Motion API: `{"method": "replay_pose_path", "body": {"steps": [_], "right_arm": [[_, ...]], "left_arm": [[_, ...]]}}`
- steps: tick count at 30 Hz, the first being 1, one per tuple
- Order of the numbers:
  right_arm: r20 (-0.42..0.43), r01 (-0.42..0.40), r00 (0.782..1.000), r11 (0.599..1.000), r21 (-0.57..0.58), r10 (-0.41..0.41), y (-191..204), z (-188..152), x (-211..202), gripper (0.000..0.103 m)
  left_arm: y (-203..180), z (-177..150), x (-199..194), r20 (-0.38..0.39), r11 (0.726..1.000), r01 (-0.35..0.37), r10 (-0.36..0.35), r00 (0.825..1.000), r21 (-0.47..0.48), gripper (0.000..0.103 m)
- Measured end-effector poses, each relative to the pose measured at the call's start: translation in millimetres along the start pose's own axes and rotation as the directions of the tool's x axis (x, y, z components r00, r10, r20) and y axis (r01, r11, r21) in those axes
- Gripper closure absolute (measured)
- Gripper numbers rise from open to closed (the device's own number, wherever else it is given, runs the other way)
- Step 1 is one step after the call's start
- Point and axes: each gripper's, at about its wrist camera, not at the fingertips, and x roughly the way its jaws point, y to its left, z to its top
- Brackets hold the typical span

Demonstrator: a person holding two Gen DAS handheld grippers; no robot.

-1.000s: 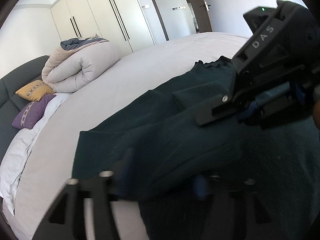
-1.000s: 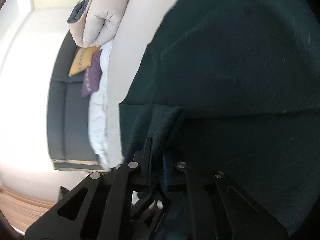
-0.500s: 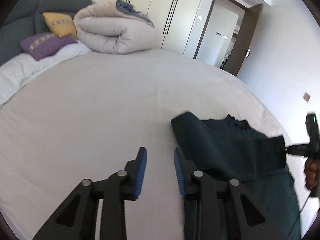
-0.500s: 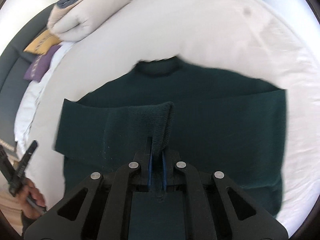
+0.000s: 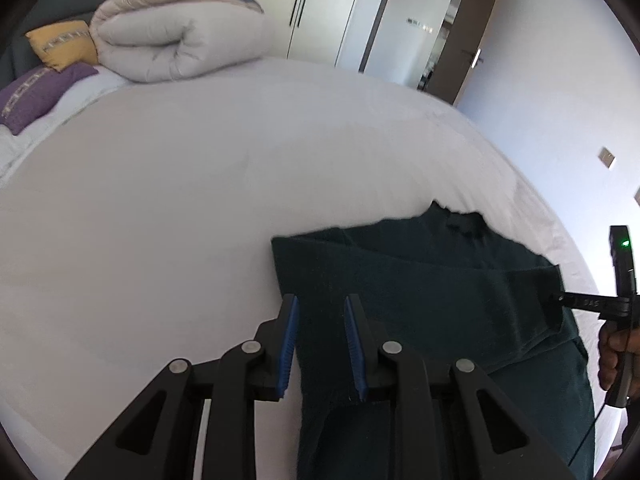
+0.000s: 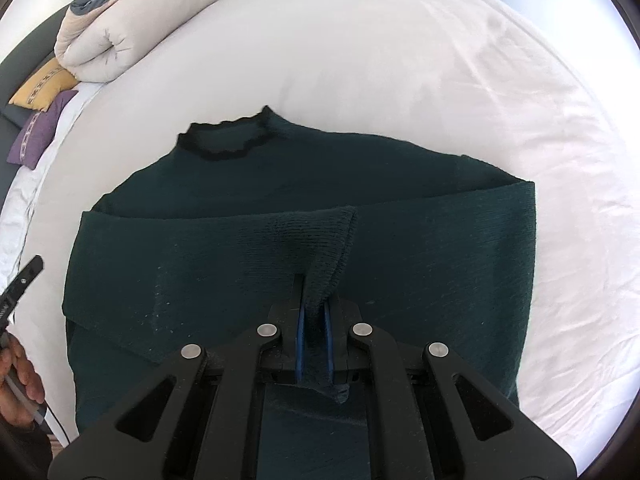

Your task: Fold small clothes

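Left wrist view: the left gripper (image 5: 320, 344) hangs over the near edge of the dark green sweater (image 5: 420, 280), jaws closing, blue ribbed pads apart with nothing pinched between them. The sweater lies flat on the smooth white bed (image 5: 180, 200).

Right wrist view: the right gripper (image 6: 314, 332) is clenched on the ribbed cuff (image 6: 324, 240) of 1 sleeve, drawing it across the chest, likely to square the knit for folding. The frilled collar (image 6: 228, 136) points toward the rolled duvet (image 6: 132, 32)
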Motion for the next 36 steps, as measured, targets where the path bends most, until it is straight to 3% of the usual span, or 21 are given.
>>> {"method": "replay_pose_path", "body": {"steps": [3, 6, 10, 12, 17, 19, 21, 23, 26, 30, 32, 33, 34, 35, 36], "right_arm": [[-0.002, 0.016, 1.000, 1.000, -0.003, -0.016, -4, 1, 2, 0.096], [0.001, 0.013, 1.000, 1.000, 0.004, -0.013, -8, 5, 6, 0.096], [-0.006, 0.018, 1.000, 1.000, -0.010, -0.018, -7, 1, 14, 0.096], [0.000, 0.009, 1.000, 1.000, -0.001, -0.009, -11, -1, 16, 0.096], [0.006, -0.019, 1.000, 0.999, 0.034, 0.019, -17, -5, 8, 0.096], [0.017, -0.022, 1.000, 0.999, 0.025, 0.021, -14, -8, 1, 0.096], [0.015, -0.049, 0.999, 0.998, 0.049, 0.049, -15, -10, -4, 0.096], [0.012, -0.066, 0.998, 0.995, 0.074, 0.065, -18, -12, -5, 0.096], [-0.008, -0.057, 0.998, 0.994, 0.094, 0.058, -27, -15, 6, 0.096], [0.047, -0.148, 0.989, 0.978, 0.146, 0.142, -45, -17, 11, 0.094], [0.065, -0.196, 0.980, 0.958, 0.209, 0.186, -57, -23, 4, 0.093], [0.072, -0.197, 0.980, 0.954, 0.226, 0.185, -61, -26, -1, 0.091], [0.085, -0.189, 0.981, 0.953, 0.235, 0.174, -65, -32, -10, 0.086], [0.103, -0.183, 0.981, 0.954, 0.238, 0.162, -69, -39, -20, 0.081], [0.127, -0.176, 0.981, 0.955, 0.241, 0.149, -73, -48, -32, 0.067]], "left_arm": [[-4, -4, 16, -0.035, 1.000, -0.021, 0.022, 0.999, 0.018, 0.083], [-17, -11, 25, -0.035, 0.996, -0.049, 0.052, 0.998, 0.078, 0.083], [-23, -23, 52, -0.107, 0.988, -0.083, 0.097, 0.990, 0.130, 0.083], [-25, -29, 55, -0.080, 0.983, -0.094, 0.108, 0.991, 0.157, 0.083], [-13, -24, 42, -0.081, 0.995, -0.043, 0.050, 0.995, 0.089, 0.083], [-7, -17, 30, -0.040, 0.998, -0.033, 0.035, 0.999, 0.049, 0.083], [-8, -16, 30, -0.032, 0.997, -0.042, 0.044, 0.999, 0.058, 0.083], [-11, -21, 50, -0.111, 0.993, -0.066, 0.077, 0.991, 0.098, 0.083], [-13, -22, 54, -0.078, 0.993, -0.067, 0.074, 0.994, 0.096, 0.081], [-9, -22, 45, -0.080, 0.998, -0.026, 0.032, 0.996, 0.065, 0.080], [3, -27, 23, -0.072, 1.000, 0.004, -0.003, 0.997, 0.006, 0.068], [9, -34, 10, -0.056, 1.000, 0.004, -0.005, 0.998, -0.012, 0.053], [15, -43, -7, -0.037, 0.999, -0.008, 0.007, 0.999, -0.032, 0.035], [21, -55, -24, -0.033, 0.999, -0.023, 0.021, 0.999, -0.047, 0.029], [24, -64, -37, -0.039, 0.998, -0.014, 0.012, 0.999, -0.056, 0.024]]}}
